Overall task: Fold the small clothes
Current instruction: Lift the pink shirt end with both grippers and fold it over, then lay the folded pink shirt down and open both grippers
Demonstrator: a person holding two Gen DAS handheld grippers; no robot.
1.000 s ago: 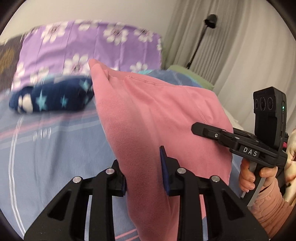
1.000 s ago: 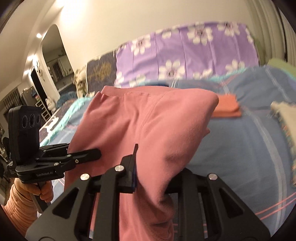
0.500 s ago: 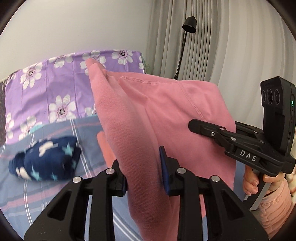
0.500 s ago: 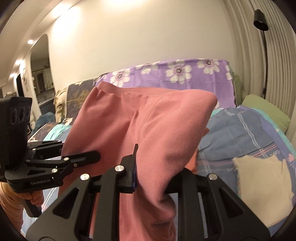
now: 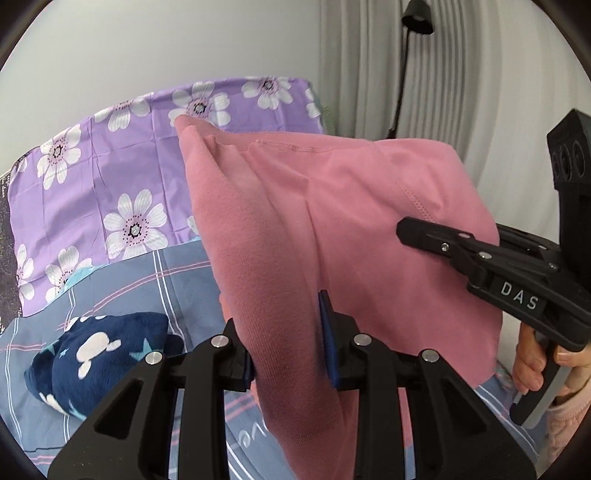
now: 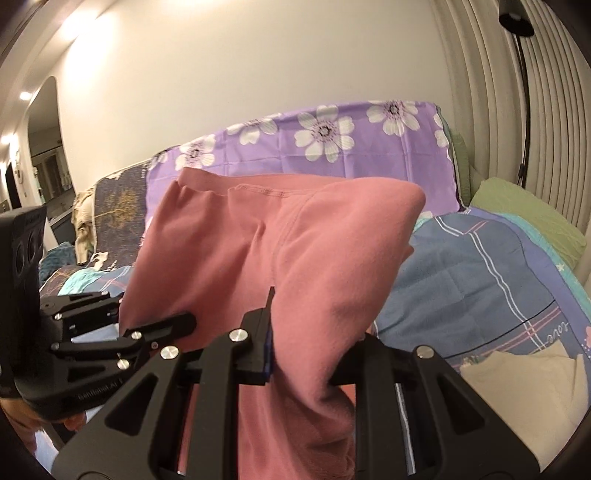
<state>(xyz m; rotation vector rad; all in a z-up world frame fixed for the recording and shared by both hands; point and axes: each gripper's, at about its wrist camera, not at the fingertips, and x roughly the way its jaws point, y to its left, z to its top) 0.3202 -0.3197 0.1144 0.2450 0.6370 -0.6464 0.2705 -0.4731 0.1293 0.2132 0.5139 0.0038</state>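
The pink garment (image 5: 332, 229) hangs in the air across the middle of both views, stretched between the two grippers above the bed (image 5: 155, 280).

In the left wrist view the left gripper (image 5: 288, 354) sits at the bottom centre, its blue-padded fingers (image 5: 327, 343) clamped on a bunched fold of the garment, which drops on past them toward the lower edge. The stitched hem runs along the top of the cloth. At the right of that frame the right gripper (image 5: 417, 229) reaches in from a hand (image 5: 532, 365) and presses into the garment's right side; its fingers are partly buried in cloth.

In the right wrist view the right gripper (image 6: 306, 354) is at the bottom centre, its fingers closed on a thick gather of the garment (image 6: 295, 266); the right finger is hidden behind the fabric. The left gripper (image 6: 184, 323) enters from the lower left and meets the garment's left edge.

Behind the cloth a purple flowered cover (image 6: 332, 147) stands across the upper middle. A navy star-print bundle (image 5: 96, 362) lies on the bed at lower left of the left view. A beige cloth (image 6: 517, 391) lies at lower right of the right view, with a green pillow (image 6: 528, 218) at the right edge. A black lamp (image 5: 417, 18) stands before the curtain (image 5: 480, 92) at upper right.
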